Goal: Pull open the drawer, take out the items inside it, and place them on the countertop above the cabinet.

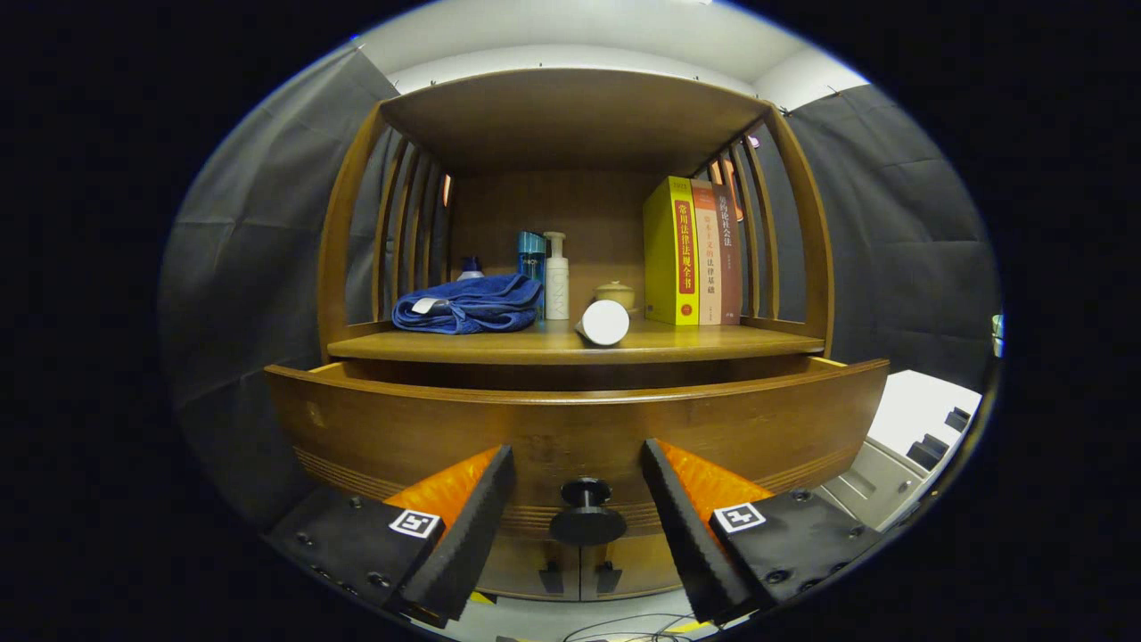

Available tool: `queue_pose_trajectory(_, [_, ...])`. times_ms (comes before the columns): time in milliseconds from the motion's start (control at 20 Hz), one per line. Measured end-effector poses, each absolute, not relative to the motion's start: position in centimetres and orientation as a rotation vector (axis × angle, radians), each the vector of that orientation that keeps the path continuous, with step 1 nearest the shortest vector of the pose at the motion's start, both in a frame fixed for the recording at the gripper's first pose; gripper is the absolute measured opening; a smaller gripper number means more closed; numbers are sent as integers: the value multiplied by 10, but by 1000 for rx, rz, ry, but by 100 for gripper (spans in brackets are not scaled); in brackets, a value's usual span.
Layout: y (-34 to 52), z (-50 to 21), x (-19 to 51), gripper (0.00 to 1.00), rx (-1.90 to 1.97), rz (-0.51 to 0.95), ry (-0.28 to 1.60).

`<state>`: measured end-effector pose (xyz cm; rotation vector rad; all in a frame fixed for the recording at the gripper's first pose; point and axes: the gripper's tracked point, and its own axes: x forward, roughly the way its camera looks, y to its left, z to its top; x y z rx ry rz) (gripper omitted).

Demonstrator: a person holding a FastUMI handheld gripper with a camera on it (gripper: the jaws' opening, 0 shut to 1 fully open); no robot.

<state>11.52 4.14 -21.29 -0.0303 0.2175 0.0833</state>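
A wooden drawer stands pulled out from the cabinet, its curved front facing me. Its dark round knob sits between my fingers without touching either. My gripper is open, a finger on each side of the knob. The inside of the drawer is hidden behind its front. Above it lies the wooden countertop, with a folded blue towel on the left and a white cylinder lying on its side near the front edge.
At the back of the countertop stand a blue bottle, a white pump bottle and a small lidded pot. Three upright books stand at the right. A grey-white cabinet is at the lower right, and cables lie on the floor.
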Motion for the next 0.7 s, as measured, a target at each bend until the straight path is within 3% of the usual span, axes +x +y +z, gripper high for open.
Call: queue_pose_trajectory(700, [49,-218,181,97,-45,84,200])
